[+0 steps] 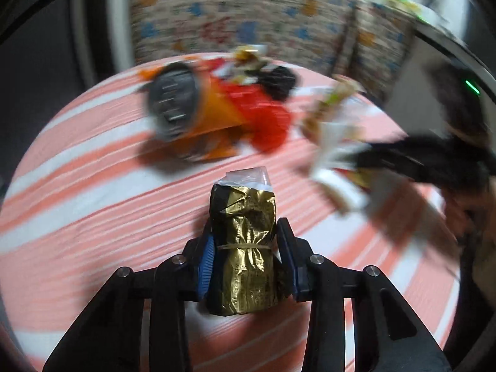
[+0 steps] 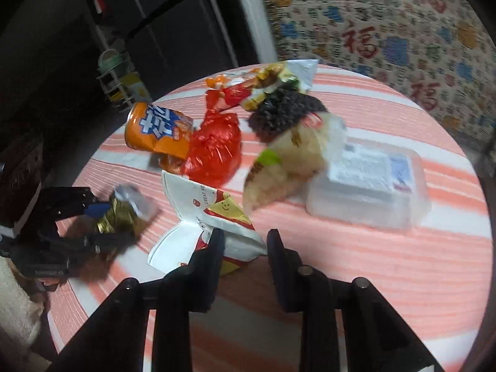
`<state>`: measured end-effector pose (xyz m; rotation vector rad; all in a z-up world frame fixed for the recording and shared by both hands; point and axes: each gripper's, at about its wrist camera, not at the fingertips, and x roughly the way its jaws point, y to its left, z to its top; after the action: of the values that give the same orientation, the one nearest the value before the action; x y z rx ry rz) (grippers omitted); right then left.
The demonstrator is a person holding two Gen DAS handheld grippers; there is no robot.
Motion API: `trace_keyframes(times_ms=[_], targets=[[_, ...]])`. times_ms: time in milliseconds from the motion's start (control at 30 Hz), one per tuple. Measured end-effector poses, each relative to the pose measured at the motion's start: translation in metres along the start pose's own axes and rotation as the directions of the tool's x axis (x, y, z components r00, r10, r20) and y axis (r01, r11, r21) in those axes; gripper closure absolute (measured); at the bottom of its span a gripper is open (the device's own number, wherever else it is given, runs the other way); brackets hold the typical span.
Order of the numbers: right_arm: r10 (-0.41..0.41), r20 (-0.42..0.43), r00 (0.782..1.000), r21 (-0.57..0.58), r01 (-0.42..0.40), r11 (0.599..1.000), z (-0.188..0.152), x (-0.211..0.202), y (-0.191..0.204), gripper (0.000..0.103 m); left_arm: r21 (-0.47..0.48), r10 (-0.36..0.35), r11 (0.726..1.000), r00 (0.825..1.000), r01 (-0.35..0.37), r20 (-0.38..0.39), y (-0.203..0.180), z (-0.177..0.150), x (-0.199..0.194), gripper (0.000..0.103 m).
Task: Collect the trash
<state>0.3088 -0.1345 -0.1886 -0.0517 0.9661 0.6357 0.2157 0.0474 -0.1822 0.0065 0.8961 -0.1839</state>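
My left gripper (image 1: 248, 232) is shut on a crumpled gold foil wrapper (image 1: 245, 248) tied with a rubber band, held above the pink-and-white striped tablecloth (image 1: 93, 217). The same gripper (image 2: 102, 220) and wrapper (image 2: 121, 214) show at the left of the right wrist view. My right gripper (image 2: 245, 235) is open, its jaws on either side of a corner of a white snack bag (image 2: 201, 217) lying on the table; it also shows in the left wrist view (image 1: 365, 155). An orange chip can (image 2: 155, 130), a red plastic bag (image 2: 217, 148) and a black bag (image 2: 285, 111) lie beyond.
A clear plastic box (image 2: 372, 183) sits at the right with a pale wrapper (image 2: 288, 167) leaning on it. More wrappers (image 2: 272, 77) lie at the table's far edge. A patterned cloth (image 2: 387, 31) hangs behind. A rack (image 2: 114, 74) stands off the table's left edge.
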Motion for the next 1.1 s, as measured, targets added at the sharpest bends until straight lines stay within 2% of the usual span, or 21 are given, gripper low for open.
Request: trace_keyframes(times_ms=[33,67,100,167,200,233,300,467,567,667,700,733,767,800,833,933,1100], targets=[[-0.035,0.004,0.999,0.028,0.035,0.999,-0.006,-0.006,-0.001,0.074,-0.029,0.022,0.999,1.0,-0.021,0.005,0.004,-0.002,-0.001,0.063],[-0.111,0.009,0.994,0.085,0.11,0.99,-0.018,-0.016,0.001,0.074,-0.05,0.029,0.998,1.0,-0.029,0.007,0.006,-0.003,-0.003,0.062],[-0.141,0.004,0.99,0.115,0.14,0.983,-0.026,-0.02,0.004,0.073,-0.055,0.032,0.998,0.999,-0.031,0.007,0.006,-0.004,-0.003,0.06],[-0.128,0.008,0.992,0.172,0.124,0.977,-0.05,-0.031,0.017,0.071,-0.037,0.034,0.999,0.999,-0.033,0.002,0.002,-0.004,-0.001,0.05],[-0.117,0.006,0.993,0.174,0.114,0.978,-0.055,-0.034,0.02,0.067,-0.025,0.031,0.999,1.0,-0.031,0.0,-0.001,-0.005,-0.001,0.04],[-0.09,0.013,0.996,0.17,0.087,0.982,-0.062,-0.039,0.026,0.054,-0.012,0.03,0.999,1.0,-0.03,-0.003,-0.003,-0.007,-0.001,0.031],[-0.02,0.023,1.0,0.131,0.017,0.991,-0.067,-0.043,0.032,0.044,0.016,0.037,0.999,0.999,-0.036,-0.006,-0.008,-0.011,-0.002,0.028],[0.009,0.016,1.0,-0.045,-0.009,0.999,-0.061,-0.046,0.033,0.044,0.013,-0.004,1.0,1.0,0.004,-0.008,-0.006,-0.013,-0.008,0.027],[-0.004,0.019,1.0,-0.067,0.006,0.998,-0.052,-0.042,0.022,0.043,-0.007,-0.017,1.0,1.0,0.017,-0.008,-0.002,-0.013,-0.01,0.027],[0.036,0.018,0.999,-0.044,-0.035,0.998,-0.045,-0.037,0.01,0.043,-0.008,-0.025,1.0,1.0,0.025,-0.018,-0.003,-0.014,-0.011,0.027],[0.049,0.014,0.999,-0.037,-0.048,0.998,-0.042,-0.032,0.008,0.043,-0.002,-0.017,1.0,1.0,0.017,-0.019,-0.003,-0.014,-0.011,0.028],[0.075,0.001,0.997,-0.032,-0.075,0.997,-0.041,-0.028,0.007,0.05,0.002,-0.011,1.0,1.0,0.011,-0.02,-0.004,-0.015,-0.012,0.039],[0.086,-0.011,0.996,-0.029,-0.086,0.996,-0.039,-0.025,0.008,0.066,0.004,0.0,1.0,1.0,0.0,-0.017,-0.004,-0.015,-0.013,0.053],[0.085,-0.014,0.996,-0.031,-0.086,0.996,-0.039,-0.026,0.01,0.084,-0.001,0.0,1.0,1.0,0.0,-0.015,-0.002,-0.015,-0.014,0.06],[0.084,-0.008,0.996,-0.025,-0.084,0.996,-0.04,-0.029,0.013,0.092,-0.011,-0.005,1.0,1.0,0.005,-0.009,0.0,-0.015,-0.016,0.067],[0.021,0.029,0.999,-0.021,-0.021,1.0,-0.044,-0.049,0.023,0.092,-0.051,-0.016,0.999,1.0,0.017,0.009,0.007,-0.015,-0.021,0.074],[-0.092,0.097,0.991,0.008,0.092,0.996,-0.056,-0.078,0.029,0.092,-0.05,-0.045,0.998,0.999,0.047,0.03,-0.005,-0.013,-0.024,0.078]])
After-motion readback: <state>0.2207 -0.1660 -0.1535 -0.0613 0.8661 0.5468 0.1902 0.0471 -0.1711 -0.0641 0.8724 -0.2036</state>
